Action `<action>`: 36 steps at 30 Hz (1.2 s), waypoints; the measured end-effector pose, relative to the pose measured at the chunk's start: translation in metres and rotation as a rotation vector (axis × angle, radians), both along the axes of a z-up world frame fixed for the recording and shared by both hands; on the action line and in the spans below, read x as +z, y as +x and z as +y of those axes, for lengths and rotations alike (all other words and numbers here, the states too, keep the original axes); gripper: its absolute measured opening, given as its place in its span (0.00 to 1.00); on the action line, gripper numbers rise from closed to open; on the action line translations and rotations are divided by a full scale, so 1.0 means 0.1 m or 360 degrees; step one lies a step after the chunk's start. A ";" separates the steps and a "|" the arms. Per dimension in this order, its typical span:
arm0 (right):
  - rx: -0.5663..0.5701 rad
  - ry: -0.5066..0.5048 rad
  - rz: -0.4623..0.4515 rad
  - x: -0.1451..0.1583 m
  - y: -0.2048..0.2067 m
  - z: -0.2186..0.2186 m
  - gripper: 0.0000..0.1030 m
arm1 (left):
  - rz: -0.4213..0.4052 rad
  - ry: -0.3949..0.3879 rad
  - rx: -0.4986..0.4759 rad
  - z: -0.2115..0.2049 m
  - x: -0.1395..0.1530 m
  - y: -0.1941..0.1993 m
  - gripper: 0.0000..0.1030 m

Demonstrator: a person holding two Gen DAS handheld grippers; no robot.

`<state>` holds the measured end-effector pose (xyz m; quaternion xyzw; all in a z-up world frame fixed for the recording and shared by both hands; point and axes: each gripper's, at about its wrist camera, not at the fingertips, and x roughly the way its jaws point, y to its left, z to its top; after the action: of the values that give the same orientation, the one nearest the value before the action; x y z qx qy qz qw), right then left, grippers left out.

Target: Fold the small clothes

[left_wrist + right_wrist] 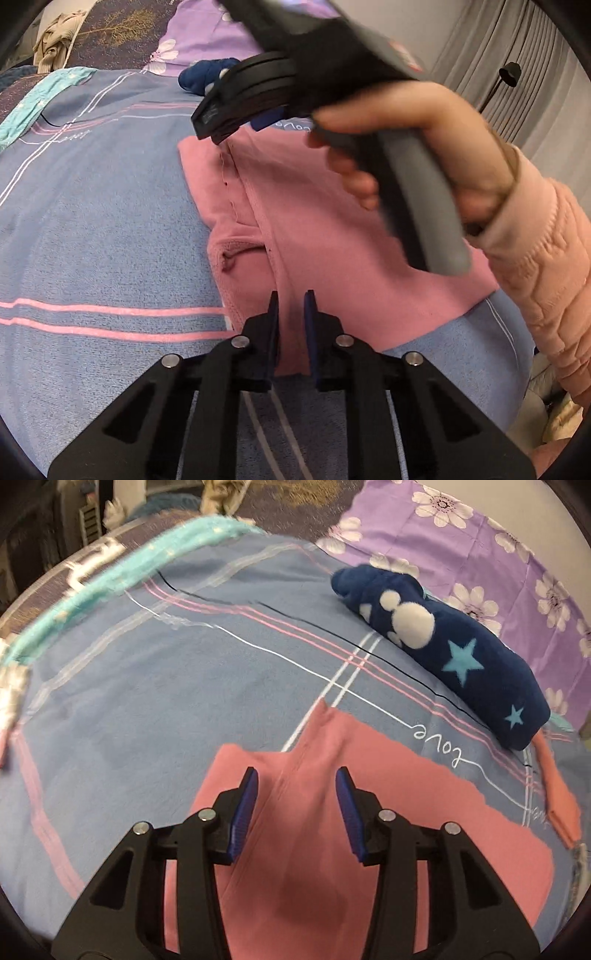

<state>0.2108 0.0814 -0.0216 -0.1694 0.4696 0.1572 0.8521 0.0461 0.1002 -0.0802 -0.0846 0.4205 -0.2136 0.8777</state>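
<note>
One word [439, 744] (sheet [147, 701]): "love"

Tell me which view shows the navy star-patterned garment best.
The right wrist view: the navy garment lies whole and unobstructed beside the purple floral fabric. The left wrist view shows only one end; the right gripper hides the rest.

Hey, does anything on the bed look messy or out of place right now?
The pink garment lies rumpled, with one fold bunched near its left edge. Behind it, a navy star-print fleece piece sits in a loose roll rather than folded flat. Nothing looks damaged.
</note>
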 end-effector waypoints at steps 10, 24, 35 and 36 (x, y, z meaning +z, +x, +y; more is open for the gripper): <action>-0.0006 0.0147 -0.0052 0.05 0.06 0.00 0.05 | -0.0010 0.0077 -0.0027 0.04 -0.04 -0.22 0.02; 0.0095 0.0190 -0.0076 0.20 -0.12 -0.08 0.25 | 0.0011 -0.0048 -0.0002 0.18 -0.11 -0.23 0.03; 0.0245 0.0145 0.0105 -0.04 -0.25 0.16 0.24 | 0.0026 -0.0131 0.0015 0.26 -0.12 -0.26 0.03; 0.0254 0.0155 0.0099 0.00 -0.25 0.16 0.29 | 0.0041 -0.0173 0.0028 0.31 -0.11 -0.25 0.04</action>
<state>0.1856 0.0976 -0.0216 -0.1598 0.4726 0.2523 0.8291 0.0210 0.1314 -0.0916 -0.1385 0.4188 -0.2275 0.8681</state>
